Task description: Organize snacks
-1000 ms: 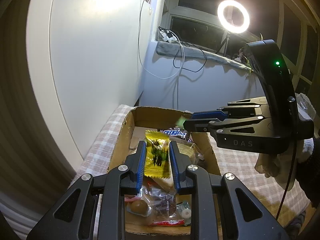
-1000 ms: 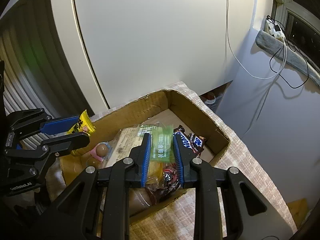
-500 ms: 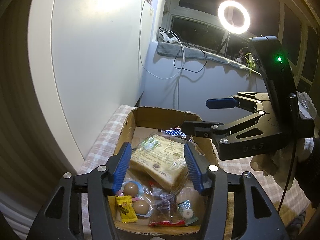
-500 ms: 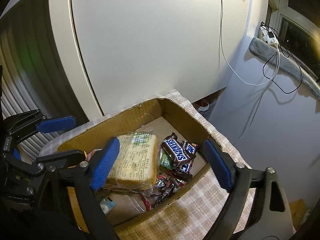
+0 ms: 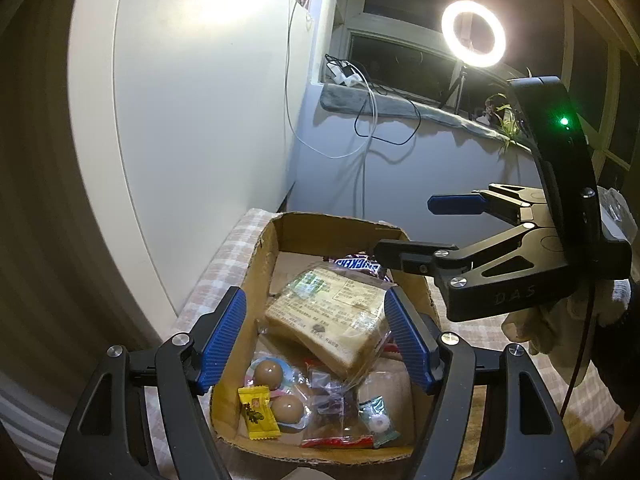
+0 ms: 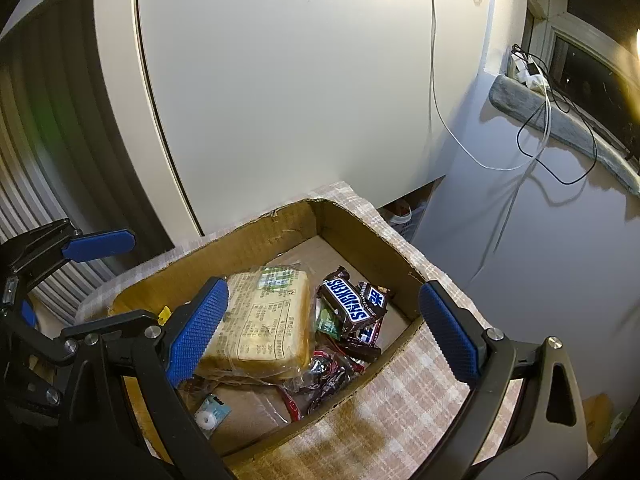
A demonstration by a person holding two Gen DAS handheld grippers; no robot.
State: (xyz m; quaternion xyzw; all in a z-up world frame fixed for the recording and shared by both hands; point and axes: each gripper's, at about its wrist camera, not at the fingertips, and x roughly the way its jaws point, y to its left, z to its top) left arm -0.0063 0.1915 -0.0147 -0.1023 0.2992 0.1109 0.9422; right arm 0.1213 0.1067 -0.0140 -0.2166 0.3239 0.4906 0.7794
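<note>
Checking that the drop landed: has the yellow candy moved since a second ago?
Yes. The yellow candy has dropped from between the left tongs, opening now, to the cardboard box floor near its front rim.

I see a brown box (image 5: 264, 268) on beige checked cloth (image 6: 404, 396), a yellow candy (image 5: 258, 412), and blue pads (image 6: 448, 334) on black grippers.

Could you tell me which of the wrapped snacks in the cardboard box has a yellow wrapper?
The small yellow candy, lying beside the two brown balls; the Snickers bars are brown and the bread is clear-wrapped.
</note>
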